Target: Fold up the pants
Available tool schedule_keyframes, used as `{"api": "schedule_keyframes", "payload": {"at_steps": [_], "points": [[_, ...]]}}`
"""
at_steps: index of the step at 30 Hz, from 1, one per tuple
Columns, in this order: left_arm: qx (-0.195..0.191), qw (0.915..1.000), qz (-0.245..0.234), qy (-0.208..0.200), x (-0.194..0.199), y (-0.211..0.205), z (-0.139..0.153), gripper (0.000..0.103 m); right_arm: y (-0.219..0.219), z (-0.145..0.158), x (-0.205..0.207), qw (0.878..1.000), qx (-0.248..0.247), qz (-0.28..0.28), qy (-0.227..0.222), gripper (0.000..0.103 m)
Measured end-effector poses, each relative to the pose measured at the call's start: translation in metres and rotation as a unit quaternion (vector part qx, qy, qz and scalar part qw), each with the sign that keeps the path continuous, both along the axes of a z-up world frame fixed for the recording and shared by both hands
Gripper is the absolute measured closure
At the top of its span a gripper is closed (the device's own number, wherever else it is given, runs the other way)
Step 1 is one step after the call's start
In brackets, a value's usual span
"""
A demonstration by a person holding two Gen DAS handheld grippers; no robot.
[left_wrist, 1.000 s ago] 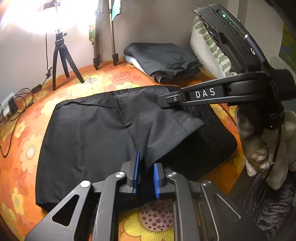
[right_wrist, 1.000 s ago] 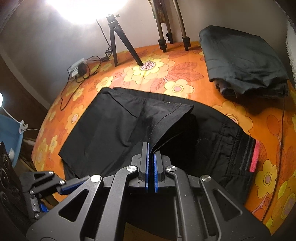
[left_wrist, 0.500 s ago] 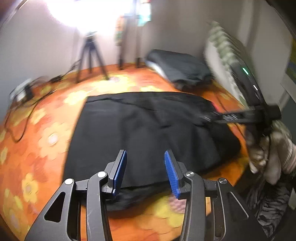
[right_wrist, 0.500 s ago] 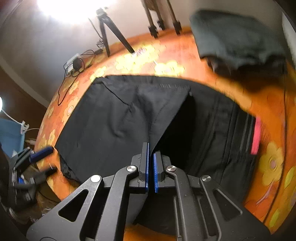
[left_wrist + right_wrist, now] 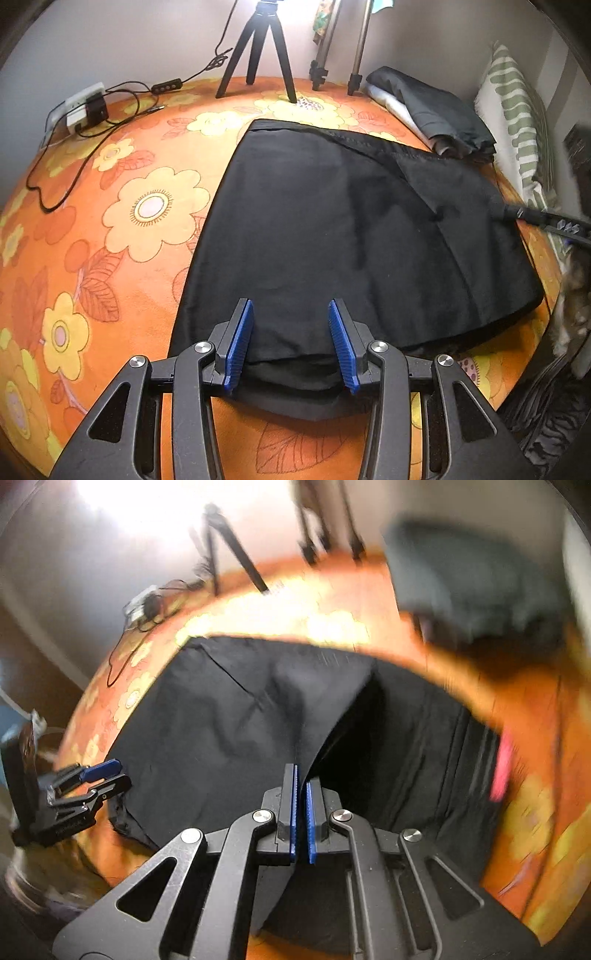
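Observation:
Black pants [image 5: 332, 229] lie partly folded on an orange flowered bedspread [image 5: 122, 236]. My left gripper [image 5: 291, 343] is open and empty, its blue pads on either side of the near edge of the pants. My right gripper [image 5: 301, 812] is shut on a raised flap of the pants [image 5: 258, 720], held above the lower layer with its pink label [image 5: 500, 768]. The right gripper also shows at the right of the left wrist view [image 5: 535, 218]. The left gripper shows at the left of the right wrist view [image 5: 92, 779].
A pile of folded dark clothes [image 5: 439, 114] lies at the far right corner. A striped pillow [image 5: 517, 122] stands at the right. Tripod legs [image 5: 255, 55] stand at the back. A power strip with cables [image 5: 81, 110] lies at the far left.
My left gripper has opened, let go of the pants and pulled back to their near edge. My right gripper has kept its hold on the flap and is moving; its view is blurred.

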State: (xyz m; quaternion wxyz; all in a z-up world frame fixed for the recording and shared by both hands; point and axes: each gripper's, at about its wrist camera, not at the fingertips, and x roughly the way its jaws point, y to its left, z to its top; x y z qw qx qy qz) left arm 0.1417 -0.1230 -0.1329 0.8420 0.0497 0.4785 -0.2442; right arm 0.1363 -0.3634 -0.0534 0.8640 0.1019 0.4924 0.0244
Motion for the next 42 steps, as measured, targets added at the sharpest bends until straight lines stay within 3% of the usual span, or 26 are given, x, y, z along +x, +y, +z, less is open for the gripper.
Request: {"api": "schedule_keyframes", "payload": {"at_steps": [2,5,9,13,15,19,23,27,32,34,37,42], "points": [[0.000,1.0000,0.001,0.001,-0.001,0.001,-0.001,0.062,0.007,0.009,0.000,0.999,-0.030,0.012,-0.017,0.098],[-0.005,1.0000,0.002,0.000,-0.003,0.002,0.002,0.062,0.007,0.000,0.003,0.998,-0.070,0.011,0.000,0.098],[-0.009,0.9999,-0.001,-0.007,-0.004,-0.002,0.007,0.062,-0.004,-0.015,0.001,0.998,-0.058,0.002,0.027,0.098],[-0.007,0.9999,-0.007,-0.002,-0.002,-0.007,0.004,0.062,0.005,0.022,-0.017,0.994,-0.091,0.019,-0.055,0.098],[-0.006,0.9999,-0.009,0.000,-0.002,-0.009,0.003,0.062,0.001,0.025,-0.017,0.993,-0.103,0.012,-0.053,0.098],[-0.012,0.9999,-0.008,-0.004,-0.002,-0.006,0.009,0.062,-0.033,-0.018,-0.007,0.998,-0.035,-0.026,0.036,0.098],[-0.025,0.9995,0.017,-0.007,0.006,0.009,0.015,0.062,-0.037,-0.023,-0.010,0.998,-0.014,-0.025,0.048,0.098],[-0.047,0.9976,0.051,0.001,0.016,0.028,0.020,0.060,-0.036,-0.019,-0.011,0.998,-0.029,-0.033,0.051,0.098],[-0.053,0.9956,0.077,0.006,0.023,0.042,0.019,0.055,-0.038,0.002,-0.011,0.996,-0.064,-0.049,0.021,0.095],[-0.059,0.9945,0.085,0.019,0.026,0.045,0.014,0.055,-0.037,0.014,-0.011,0.996,-0.063,-0.056,0.002,0.083],[-0.065,0.9929,0.093,0.037,0.029,0.048,0.007,0.054,-0.030,0.029,-0.008,0.998,-0.033,-0.047,-0.023,0.067],[-0.062,0.9924,0.097,0.044,0.030,0.045,0.001,0.054,0.005,0.035,0.010,0.999,0.018,0.003,-0.037,0.066]]}}
